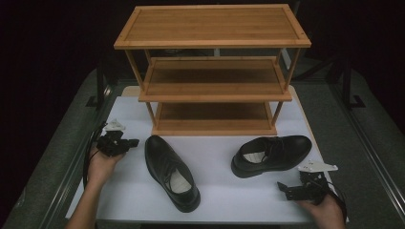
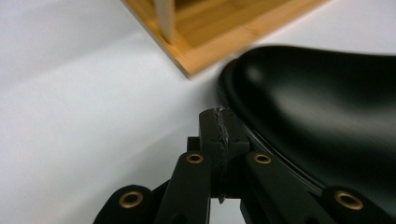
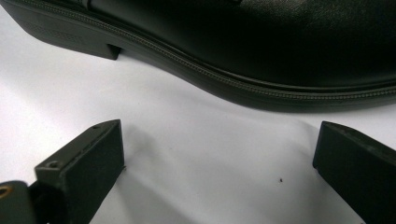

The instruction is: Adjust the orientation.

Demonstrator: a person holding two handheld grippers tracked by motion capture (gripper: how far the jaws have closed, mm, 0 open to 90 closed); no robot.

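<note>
Two grippers sit nearest: the right gripper [image 1: 288,189] rests low on the table with jaws wide and empty, the left gripper [image 1: 130,142] has its jaws pressed together on nothing. Two black shoes lie beyond — the left shoe [image 1: 171,171] just beside the left gripper's tip, the right shoe [image 1: 270,154] near the right one. Behind stands one wooden rack [image 1: 212,71] of three shelves. The white table [image 1: 129,191] is lit — the room around it dark.
</note>
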